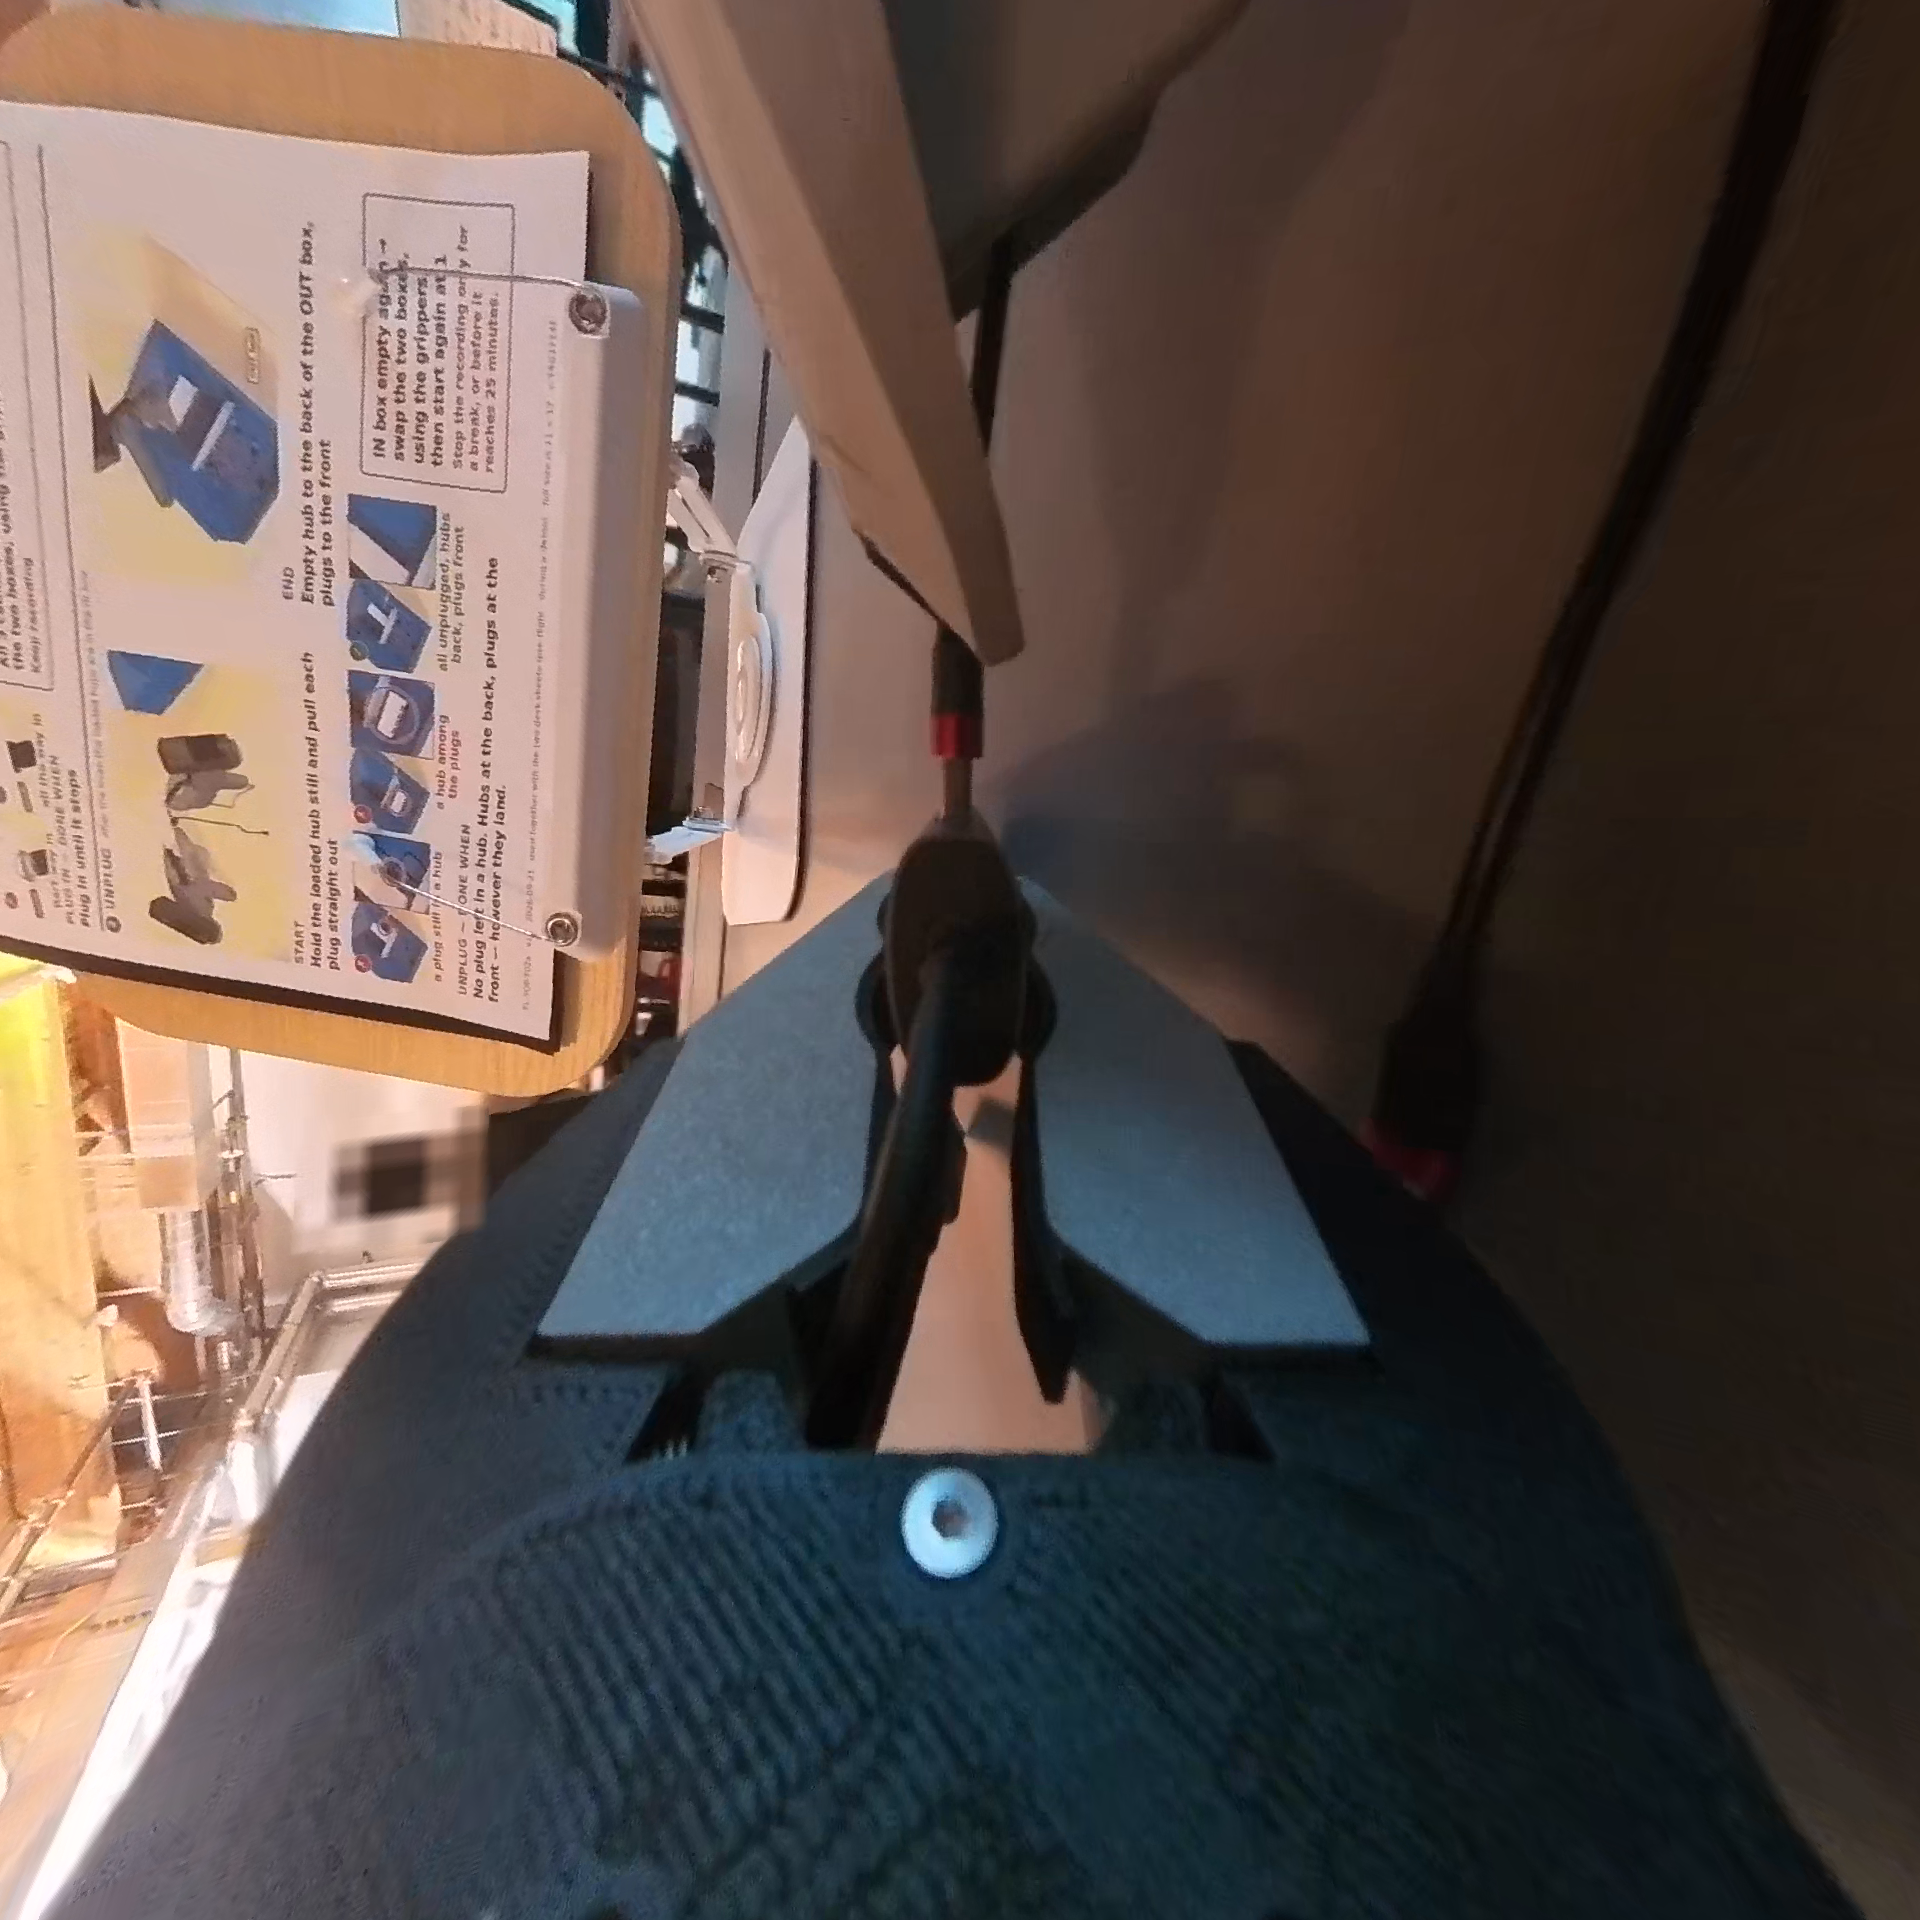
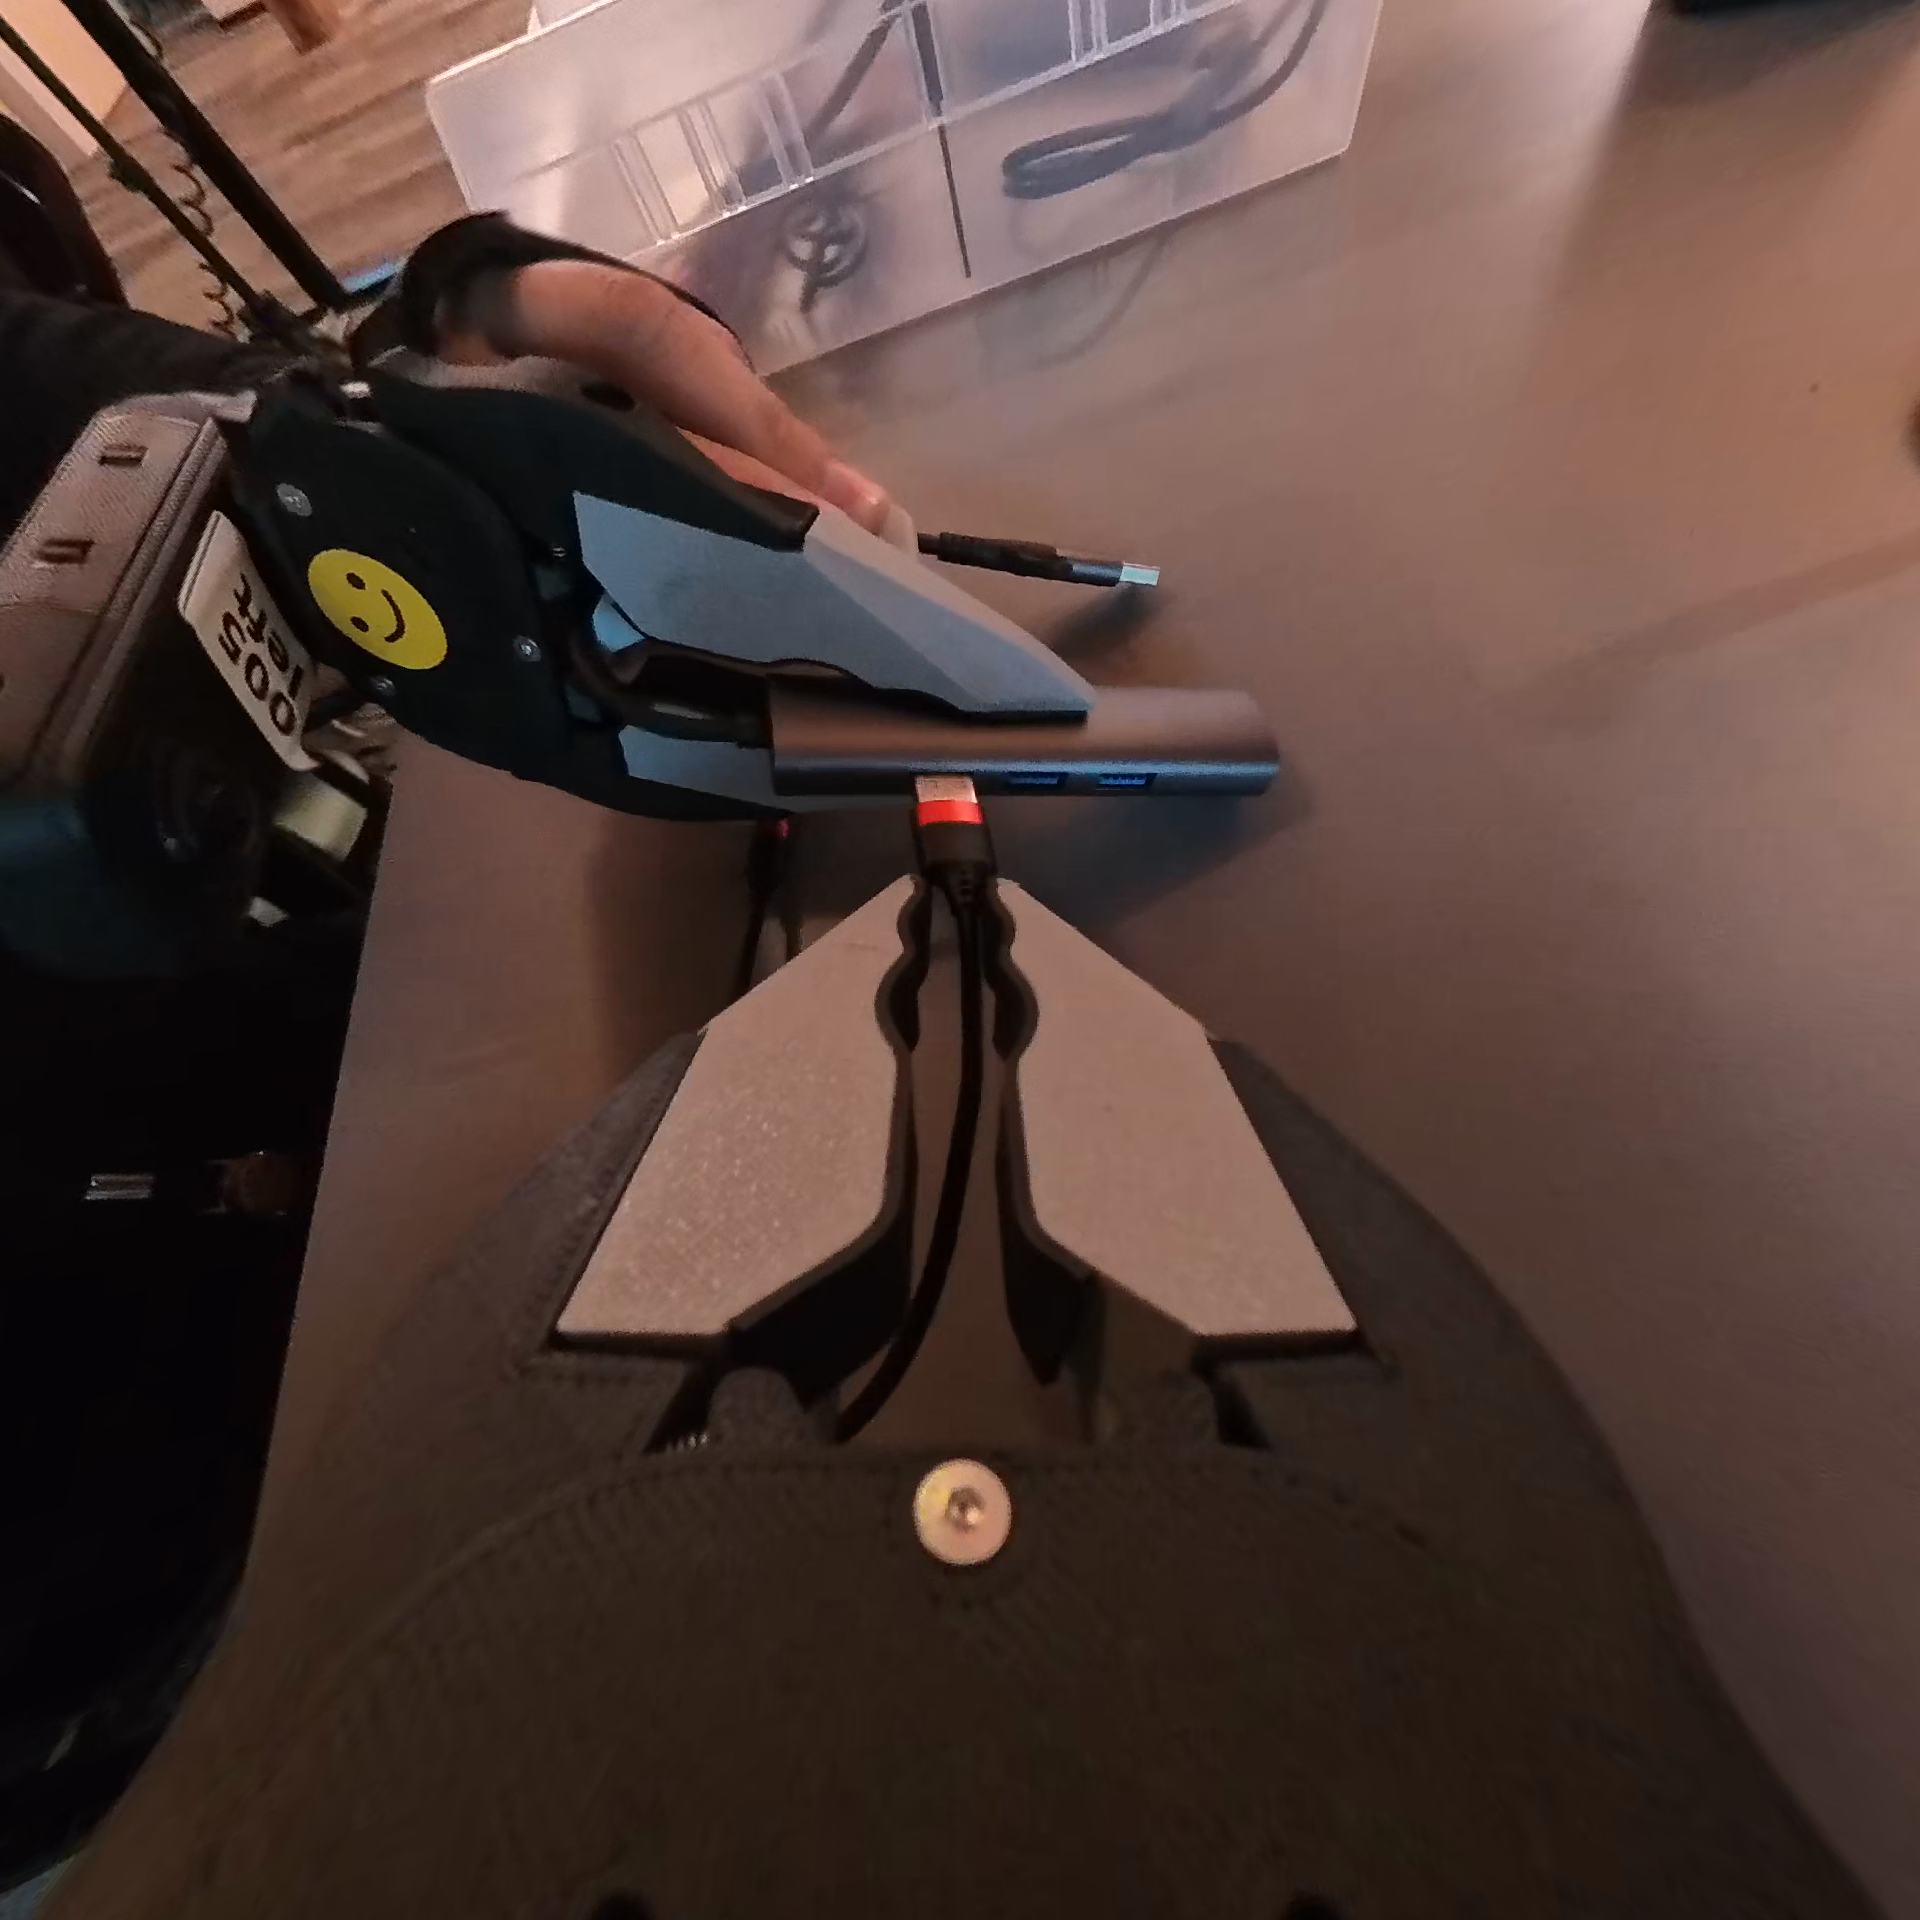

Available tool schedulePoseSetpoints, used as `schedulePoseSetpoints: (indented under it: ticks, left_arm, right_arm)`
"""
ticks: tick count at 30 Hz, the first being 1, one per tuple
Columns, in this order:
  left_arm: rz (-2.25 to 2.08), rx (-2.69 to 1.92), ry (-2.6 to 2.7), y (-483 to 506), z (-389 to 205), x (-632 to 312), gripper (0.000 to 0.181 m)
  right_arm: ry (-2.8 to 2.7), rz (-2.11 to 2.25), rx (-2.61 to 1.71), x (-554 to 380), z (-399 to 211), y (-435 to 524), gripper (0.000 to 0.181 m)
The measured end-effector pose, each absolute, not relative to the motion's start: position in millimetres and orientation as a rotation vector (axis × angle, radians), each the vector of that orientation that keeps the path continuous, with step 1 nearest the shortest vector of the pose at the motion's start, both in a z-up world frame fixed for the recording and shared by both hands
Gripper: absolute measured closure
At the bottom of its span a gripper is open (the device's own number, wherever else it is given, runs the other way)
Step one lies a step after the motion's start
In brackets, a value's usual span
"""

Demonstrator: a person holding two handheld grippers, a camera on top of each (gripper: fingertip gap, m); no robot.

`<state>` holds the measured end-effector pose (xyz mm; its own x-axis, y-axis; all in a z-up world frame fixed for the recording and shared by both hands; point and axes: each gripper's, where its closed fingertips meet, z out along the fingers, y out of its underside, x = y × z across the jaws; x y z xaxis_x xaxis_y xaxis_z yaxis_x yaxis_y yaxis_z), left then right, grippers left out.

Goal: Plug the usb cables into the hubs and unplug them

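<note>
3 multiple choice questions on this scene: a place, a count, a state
1. Where is the red-banded plug? A in a drawer B at the hub's port C on the floor
2. How many empty blue ports show beside it? A two B none C five
3. The right tool is: A wide open B out of view C shut on the plug
B: its tip meets the hub's side. A: two blue slots sit free. C: its fingertips pinch the plug's rear.

Hub (image 2: 1091,743) at centre above table (image 2: 1558,935), left gripper (image 2: 1075,717) clamped on its left end; plug (image 2: 948,821) in hub's near side; clear organizer (image 2: 904,145) far behind; loose cable end (image 2: 1039,566) just beyond hub
</note>
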<state>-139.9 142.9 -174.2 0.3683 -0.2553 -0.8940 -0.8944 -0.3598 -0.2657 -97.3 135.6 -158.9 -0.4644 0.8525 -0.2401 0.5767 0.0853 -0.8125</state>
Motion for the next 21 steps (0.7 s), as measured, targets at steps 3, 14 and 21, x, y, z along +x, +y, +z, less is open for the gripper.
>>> schedulePoseSetpoints:
  ticks: [3, 14, 21]
  left_arm:
    - [1.038, -1.811, 1.034, 142, -175, -137, 0.166]
    - [1.125, -1.84, 1.011, 140, -177, -143, 0.167]
    - [1.138, -1.857, 0.998, 140, -177, -148, 0.167]
  right_arm:
    - [-2.108, 1.273, -1.399, -95, -160, 134, 0.175]
    - [-2.151, 1.139, -1.376, -98, -169, 128, 0.176]
    - [-2.112, 1.148, -1.382, -104, -166, 128, 0.177]
